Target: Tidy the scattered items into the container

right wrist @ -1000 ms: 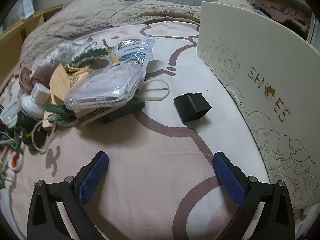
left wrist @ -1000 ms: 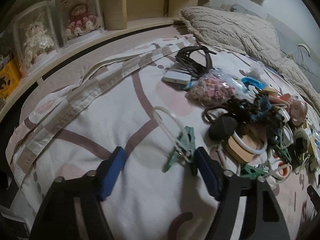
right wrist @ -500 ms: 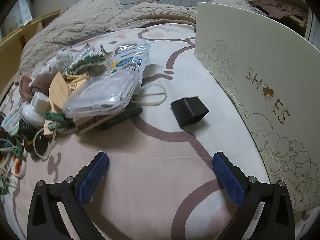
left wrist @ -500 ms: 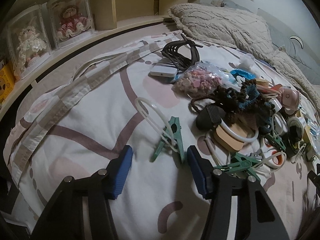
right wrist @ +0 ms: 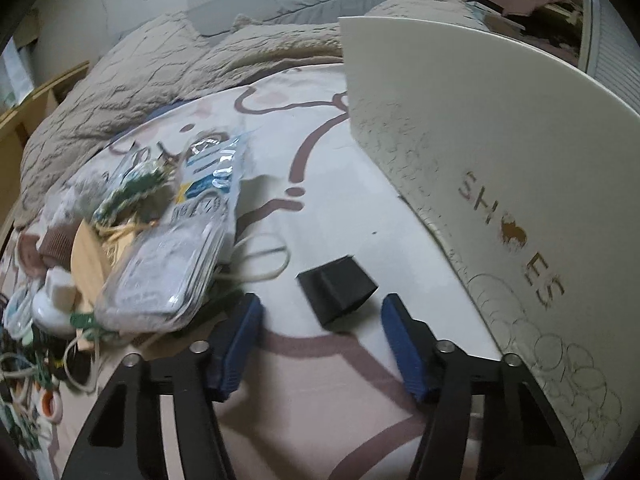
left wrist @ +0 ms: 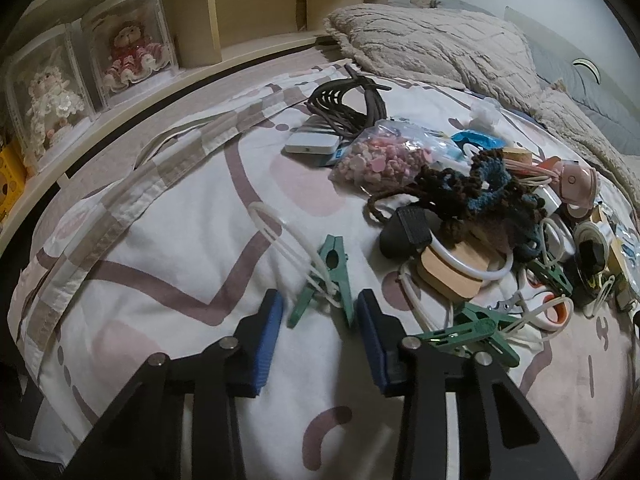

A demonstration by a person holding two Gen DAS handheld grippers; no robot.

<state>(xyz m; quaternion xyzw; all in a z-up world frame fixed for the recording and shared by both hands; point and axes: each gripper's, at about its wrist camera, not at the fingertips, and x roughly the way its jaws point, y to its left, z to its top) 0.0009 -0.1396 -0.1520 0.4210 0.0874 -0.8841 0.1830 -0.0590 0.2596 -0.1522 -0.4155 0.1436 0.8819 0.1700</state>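
Both grippers have narrowed and advanced. Left gripper [left wrist: 320, 312], fingers open, straddles the green clothespin [left wrist: 326, 280] at 12 o'clock. Right gripper [right wrist: 320, 320], also open, brackets the black cube [right wrist: 338, 288]; the shoe box [right wrist: 500, 184] stands at 2 o'clock. Next, probably: close, lift.

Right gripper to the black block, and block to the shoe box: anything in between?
Nothing visible. The right gripper is open with the black block lying just ahead of its gap on bare bedsheet. The shoe box stands to the block's right, only sheet between; its opening isn't visible.
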